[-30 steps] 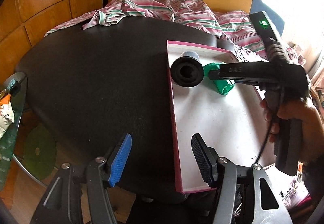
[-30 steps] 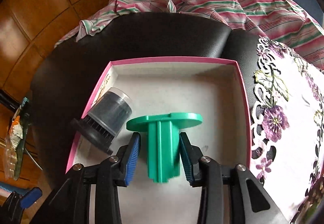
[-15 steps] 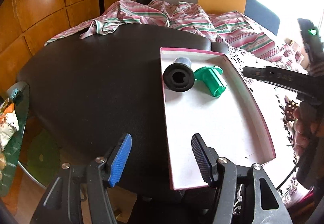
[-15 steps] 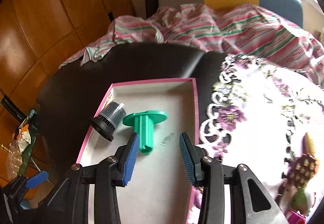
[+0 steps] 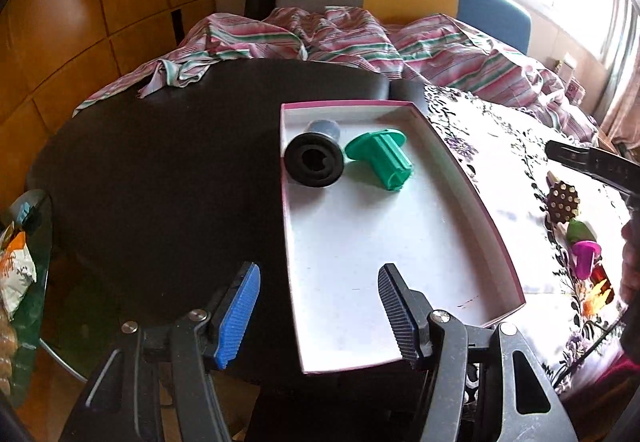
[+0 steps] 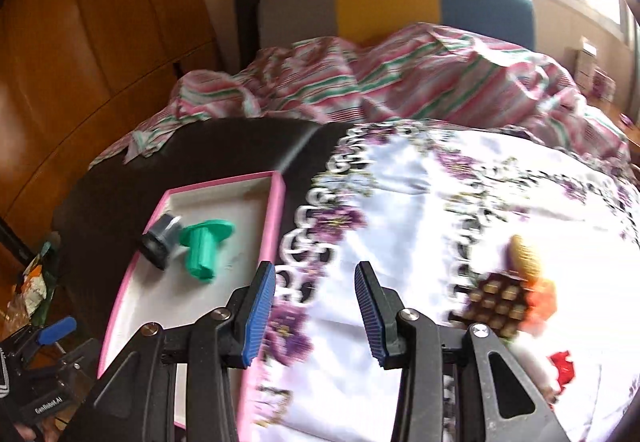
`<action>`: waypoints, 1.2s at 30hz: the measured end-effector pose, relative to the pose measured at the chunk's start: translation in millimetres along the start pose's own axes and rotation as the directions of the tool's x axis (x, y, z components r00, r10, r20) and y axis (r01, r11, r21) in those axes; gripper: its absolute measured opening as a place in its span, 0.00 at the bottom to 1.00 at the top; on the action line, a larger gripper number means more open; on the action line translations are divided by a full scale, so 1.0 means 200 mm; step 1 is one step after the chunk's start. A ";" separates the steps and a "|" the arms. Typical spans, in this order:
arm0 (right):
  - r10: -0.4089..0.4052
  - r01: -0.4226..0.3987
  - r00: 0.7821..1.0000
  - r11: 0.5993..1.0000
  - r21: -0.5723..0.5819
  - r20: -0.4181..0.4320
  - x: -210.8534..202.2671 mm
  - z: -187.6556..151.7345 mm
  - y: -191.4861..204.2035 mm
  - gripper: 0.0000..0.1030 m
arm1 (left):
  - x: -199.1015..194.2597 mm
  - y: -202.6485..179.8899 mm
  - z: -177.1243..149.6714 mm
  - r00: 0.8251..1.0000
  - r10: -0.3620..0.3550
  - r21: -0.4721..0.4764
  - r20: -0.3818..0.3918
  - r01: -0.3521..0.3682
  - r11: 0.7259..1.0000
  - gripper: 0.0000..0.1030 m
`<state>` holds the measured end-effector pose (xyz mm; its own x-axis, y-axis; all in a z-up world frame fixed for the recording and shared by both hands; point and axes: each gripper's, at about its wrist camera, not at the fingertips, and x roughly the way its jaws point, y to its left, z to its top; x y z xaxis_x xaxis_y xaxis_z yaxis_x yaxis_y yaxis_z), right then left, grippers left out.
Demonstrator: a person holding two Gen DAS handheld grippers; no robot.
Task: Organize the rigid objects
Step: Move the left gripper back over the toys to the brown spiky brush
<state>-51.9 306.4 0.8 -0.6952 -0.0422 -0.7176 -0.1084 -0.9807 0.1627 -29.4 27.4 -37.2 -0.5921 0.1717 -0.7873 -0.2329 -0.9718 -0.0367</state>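
The green plastic flanged peg (image 5: 380, 156) lies in the pink-rimmed white tray (image 5: 472, 186) beside the black round cap (image 5: 315, 165) — tidied. Both the right gripper (image 6: 316, 306) and the left gripper (image 5: 318, 312) are spread wide, holding nothing; more toys wait right.

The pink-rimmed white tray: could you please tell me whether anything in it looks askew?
Both pieces in the pink-rimmed white tray lie tipped on their sides: the black flanged cylinder and the green plastic flanged spool, close together at its far end. Nothing appears spilled or broken.
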 end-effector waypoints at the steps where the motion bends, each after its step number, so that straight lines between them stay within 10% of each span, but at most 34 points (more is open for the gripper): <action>1: -0.015 0.015 1.000 1.000 0.008 0.007 -0.02 -0.01 -0.04 0.40 | 0.00 -0.02 0.00 1.000 -0.002 0.009 0.001 0.002 1.000 0.61; 14: -0.315 0.280 0.945 0.917 0.284 0.087 -0.26 -0.09 -0.76 0.40 | 0.01 -0.30 0.07 0.998 -0.065 0.137 -0.005 0.065 0.988 0.61; 23: -0.348 0.279 0.936 0.826 0.489 0.053 -0.32 -0.16 -1.00 0.40 | 0.07 -0.60 0.13 0.988 -0.152 0.240 -0.040 0.157 0.958 0.65; 36: -0.316 0.244 0.948 0.783 0.573 0.028 -0.32 -0.20 -1.08 0.40 | 0.27 -1.13 0.27 0.904 -0.364 0.252 -0.225 0.415 0.874 0.84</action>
<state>44.6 512.6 -15.3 -0.6448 0.2757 -0.7129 -0.6615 -0.6686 0.3398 -49.9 264.6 -37.6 -0.2767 0.4729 -0.8365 -0.6435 -0.7377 -0.2042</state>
